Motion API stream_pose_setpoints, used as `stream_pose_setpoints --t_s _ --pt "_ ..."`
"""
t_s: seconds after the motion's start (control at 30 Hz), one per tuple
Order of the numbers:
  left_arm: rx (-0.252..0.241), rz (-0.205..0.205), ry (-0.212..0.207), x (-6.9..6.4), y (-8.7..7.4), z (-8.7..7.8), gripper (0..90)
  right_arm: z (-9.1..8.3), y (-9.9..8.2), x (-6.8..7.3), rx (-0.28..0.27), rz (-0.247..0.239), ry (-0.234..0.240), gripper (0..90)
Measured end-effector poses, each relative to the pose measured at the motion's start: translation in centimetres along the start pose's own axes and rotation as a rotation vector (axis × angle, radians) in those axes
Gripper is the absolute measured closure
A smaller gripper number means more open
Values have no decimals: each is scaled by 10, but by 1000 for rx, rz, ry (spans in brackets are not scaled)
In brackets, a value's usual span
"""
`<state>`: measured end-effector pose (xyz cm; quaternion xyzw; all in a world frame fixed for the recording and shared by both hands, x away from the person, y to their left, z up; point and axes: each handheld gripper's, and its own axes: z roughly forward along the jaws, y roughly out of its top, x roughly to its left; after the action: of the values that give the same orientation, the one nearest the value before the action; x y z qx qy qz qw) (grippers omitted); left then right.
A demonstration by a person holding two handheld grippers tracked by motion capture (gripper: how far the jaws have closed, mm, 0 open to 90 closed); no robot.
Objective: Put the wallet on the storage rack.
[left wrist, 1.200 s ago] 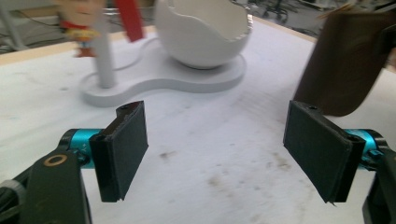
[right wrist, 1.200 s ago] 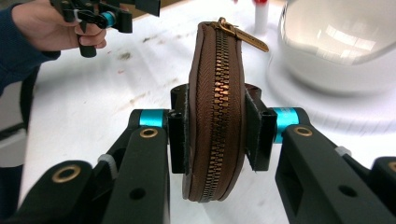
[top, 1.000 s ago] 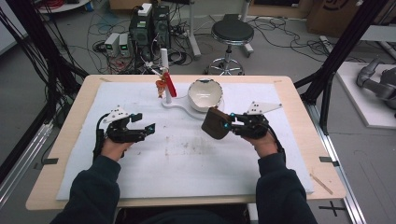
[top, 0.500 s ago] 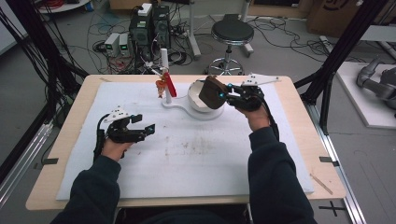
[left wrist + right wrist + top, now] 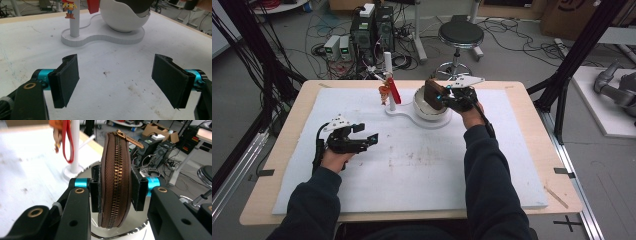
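Note:
My right gripper [image 5: 441,96] is shut on a round brown zippered pouch [image 5: 116,177] and holds it on edge over the white bowl [image 5: 428,109] at the table's far middle. The pouch [image 5: 432,91] hangs just above the bowl's opening. The bowl [image 5: 124,17] sits on a white base [image 5: 100,35] with a white post [image 5: 389,80] that carries a red strap [image 5: 394,91] and a small figure [image 5: 69,7]. My left gripper [image 5: 371,139] rests open on the white mat at the left, nothing between its pads [image 5: 65,80].
The white mat [image 5: 412,170] covers a wooden table [image 5: 532,130]. A stool [image 5: 460,37] and computer boxes with cables [image 5: 367,30] stand on the floor beyond the far edge. Black frame posts [image 5: 582,55] rise at both sides.
My right gripper has carried the brown pouch from the table's middle right up and back to above the white bowl. The left gripper has stayed in place.

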<state>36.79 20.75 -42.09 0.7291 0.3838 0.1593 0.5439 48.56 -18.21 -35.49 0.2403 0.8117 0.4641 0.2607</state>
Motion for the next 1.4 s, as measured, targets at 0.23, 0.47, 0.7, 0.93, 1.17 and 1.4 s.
stream_pose_setpoints --t_s 0.23,0.47,0.7,0.93,1.17,1.4 --pt "-1 -3 -1 0 0 -1 218 25 -12 7 128 10 -19 612" --pt "-10 -8 4 1 0 -3 219 2 -23 -6 82 162 -2 454" --pt "-12 -9 8 2 0 -4 219 -46 -20 -12 -32 184 -9 427" --pt "-60 -1 6 2 2 -5 213 -82 -49 -6 9 222 -36 323" --pt "-97 37 13 3 5 -7 189 -106 -80 14 109 170 -54 229" --pt "-105 54 21 4 5 -7 189 -127 -95 23 64 193 -58 215"
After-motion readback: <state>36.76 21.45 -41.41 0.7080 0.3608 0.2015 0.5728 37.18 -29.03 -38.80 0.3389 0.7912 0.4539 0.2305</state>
